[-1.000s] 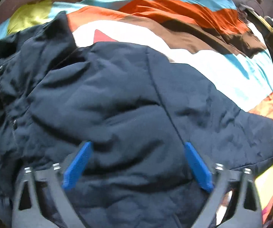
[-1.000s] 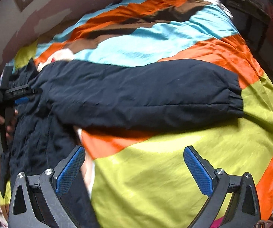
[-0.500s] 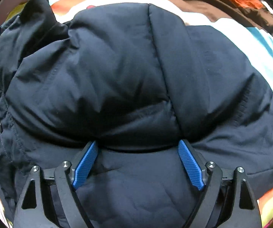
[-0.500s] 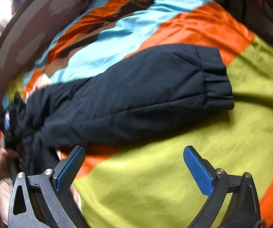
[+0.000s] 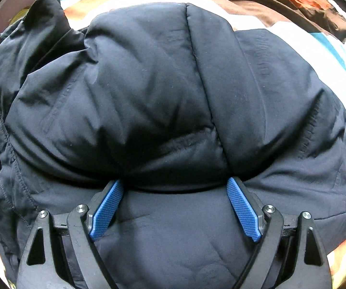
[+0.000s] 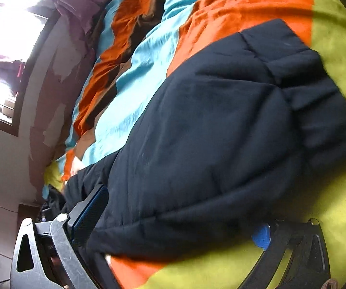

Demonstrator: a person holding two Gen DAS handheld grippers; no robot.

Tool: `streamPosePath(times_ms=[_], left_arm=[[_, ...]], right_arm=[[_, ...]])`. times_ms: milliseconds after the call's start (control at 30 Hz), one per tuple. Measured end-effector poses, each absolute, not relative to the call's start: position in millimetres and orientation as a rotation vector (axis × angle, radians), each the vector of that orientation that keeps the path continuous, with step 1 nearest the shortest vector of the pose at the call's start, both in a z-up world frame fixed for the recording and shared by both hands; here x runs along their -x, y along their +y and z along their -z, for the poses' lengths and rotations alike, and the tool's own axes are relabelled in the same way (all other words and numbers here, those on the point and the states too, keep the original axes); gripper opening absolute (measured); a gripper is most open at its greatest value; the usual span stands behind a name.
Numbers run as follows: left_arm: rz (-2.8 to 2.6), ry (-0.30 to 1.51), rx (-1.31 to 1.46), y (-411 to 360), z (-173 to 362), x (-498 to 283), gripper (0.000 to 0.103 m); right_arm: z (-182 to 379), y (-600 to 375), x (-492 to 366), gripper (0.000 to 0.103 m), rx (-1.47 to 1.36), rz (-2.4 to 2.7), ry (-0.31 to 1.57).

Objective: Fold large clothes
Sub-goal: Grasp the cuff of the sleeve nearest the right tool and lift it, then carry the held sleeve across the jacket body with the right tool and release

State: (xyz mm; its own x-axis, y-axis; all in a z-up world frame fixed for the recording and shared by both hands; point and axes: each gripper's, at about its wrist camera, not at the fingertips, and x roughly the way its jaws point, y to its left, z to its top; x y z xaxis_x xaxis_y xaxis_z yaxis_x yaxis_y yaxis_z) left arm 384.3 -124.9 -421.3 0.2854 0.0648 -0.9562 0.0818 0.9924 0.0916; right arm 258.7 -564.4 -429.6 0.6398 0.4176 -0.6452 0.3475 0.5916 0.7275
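A large dark navy padded jacket (image 5: pixel 163 91) lies on a striped bedspread (image 5: pixel 293 9). In the left wrist view it fills the frame; my left gripper (image 5: pixel 175 207) is open, pressed down into the jacket's body, with a puffed fold bulging just beyond the blue fingertips (image 5: pixel 241 207). In the right wrist view the jacket's sleeve (image 6: pixel 221 132) with its elastic cuff (image 6: pixel 327 110) lies across the bedspread (image 6: pixel 148 55). My right gripper (image 6: pixel 177 219) is open and straddles the sleeve's near edge, the fabric lying between the wide jaws; its right fingertip is mostly hidden.
The bedspread has orange, turquoise, brown, white and yellow-green stripes. A wall with peeling paint (image 6: pixel 45 110) and a bright window (image 6: pixel 2 38) run along the bed's far left side in the right wrist view. Dark clothes lie heaped by the headboard (image 6: pixel 81 0).
My left gripper has dropped onto the jacket's body and narrowed a little. My right gripper has moved forward and low onto the sleeve, which now lies between its jaws.
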Motion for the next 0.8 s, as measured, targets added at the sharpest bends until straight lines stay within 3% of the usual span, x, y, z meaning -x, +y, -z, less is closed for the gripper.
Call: streamPosePath(times_ms=[33,100,133,167,333,800], left_arm=[[0.012,1.283,-0.129,-125,421,-384,0.085],[0.014,1.285,-0.125,-123,420,-383,0.085],[0.015,1.285,-0.123,-123,420,-383,0.085],[0.016,1.284,-0.124,-123,420,-383,0.085],[0.023,1.279,-0.116,-119,419,-383,0.085],[0.012,1.235,-0.048,-71,392,-357,0.084]], right_arm=[[429,-564,-258,0.100,-0.970,-0.038,0.894],[421,-562,-259,0.066,-0.959,-0.015,0.870],[417,-560,-259,0.037,-0.950,-0.007,0.870],[413,-559,-259,0.023,-0.940,-0.002,0.868],[371,-542,-265,0.012,-0.820,-0.027,0.811],[245,-428,-320,0.011,-0.564,-0.377,0.684]])
